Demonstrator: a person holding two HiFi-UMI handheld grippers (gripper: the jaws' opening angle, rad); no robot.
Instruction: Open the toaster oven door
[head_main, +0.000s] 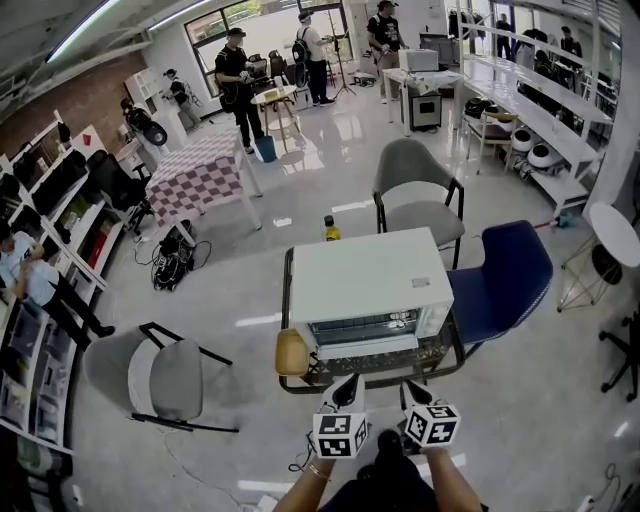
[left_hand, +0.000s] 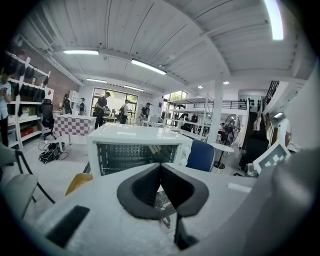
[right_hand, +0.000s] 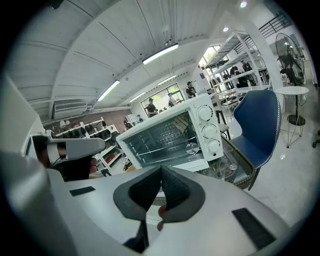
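The left gripper (left_hand: 160, 164) has its jaws shut tip to tip, with nothing between them. The right gripper (right_hand: 161, 168) is the same, pads pressed together and empty. Both are held low at the desk's near edge, side by side and pointing at the oven (head_main: 362, 275). Each carries a cube (head_main: 340, 433) printed with black-and-white square patterns, with no letters on them.

The white oven sits in the middle of the glass-topped desk (head_main: 452, 352), its front towards the grippers. The wire rack shows through that front, and a white strip juts out below it. This looks like the door (head_main: 366, 346) folded down, though I cannot tell for sure. A small grey label (head_main: 420, 283) lies on the oven's top, too small to read. Three white dials (right_hand: 210, 131) run down its right side, and their markings cannot be read either.

A tan thing (head_main: 291, 352) lies at the desk's left front corner, just beside the oven. A blue chair (head_main: 505, 275) stands against the desk's right side. One grey chair (head_main: 415, 195) is behind the desk, and another (head_main: 165, 378) is well off to the left. A yellow bottle (head_main: 330, 230) stands on the floor behind the desk.

Farther off are a checked table (head_main: 205, 172), shelves (head_main: 50, 200) along the left wall, a round white table (head_main: 617, 232) and several people (head_main: 238, 75) near the windows.
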